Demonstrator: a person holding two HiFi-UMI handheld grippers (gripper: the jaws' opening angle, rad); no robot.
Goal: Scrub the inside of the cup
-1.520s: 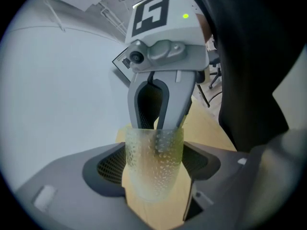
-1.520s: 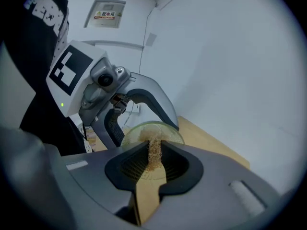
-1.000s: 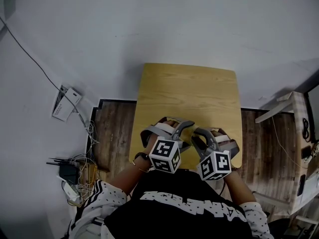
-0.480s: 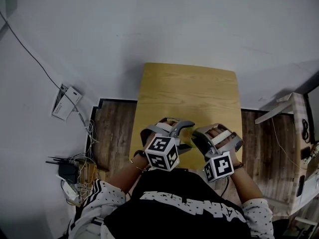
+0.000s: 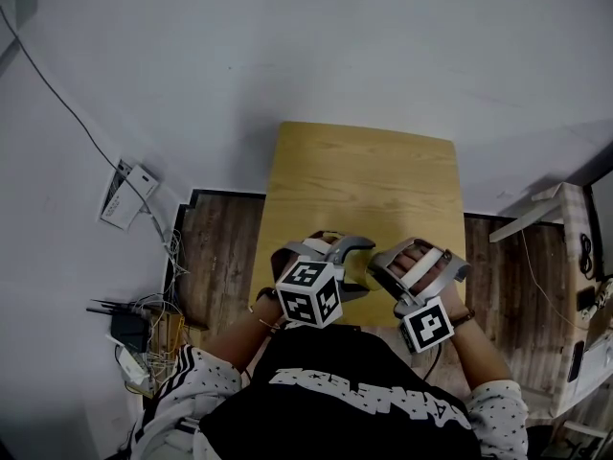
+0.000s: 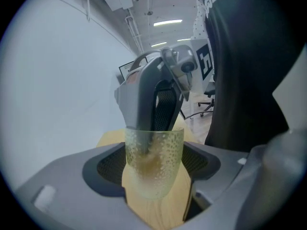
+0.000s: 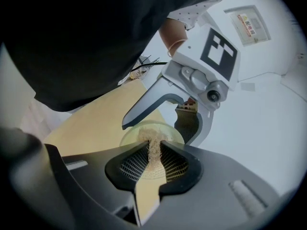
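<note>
Cup: a pale yellow-green, dimpled, see-through cup is held clear above the near part of the desk.
Left fingers: the cup is clamped at its sides by the left gripper.
Right fingers: a tuft of tan scrubbing fibre is pinched between the narrowly set fingers of the right gripper. The tuft is pushed into the cup's mouth, and one right finger is seen reaching into the cup.
Edges and room: both grippers are held close together over the desk's near edge, just in front of the person's chest. Open desk top lies beyond them, up to the far edge.
Writing: black-and-white square markers are carried on each marker cube. The white print on the black shirt cannot be read.
Surface: light wood grain.
Room: dark wood floor is seen on both sides of the desk and a white surface beyond it. A white box, cables and a black router are seen at the left.
</note>
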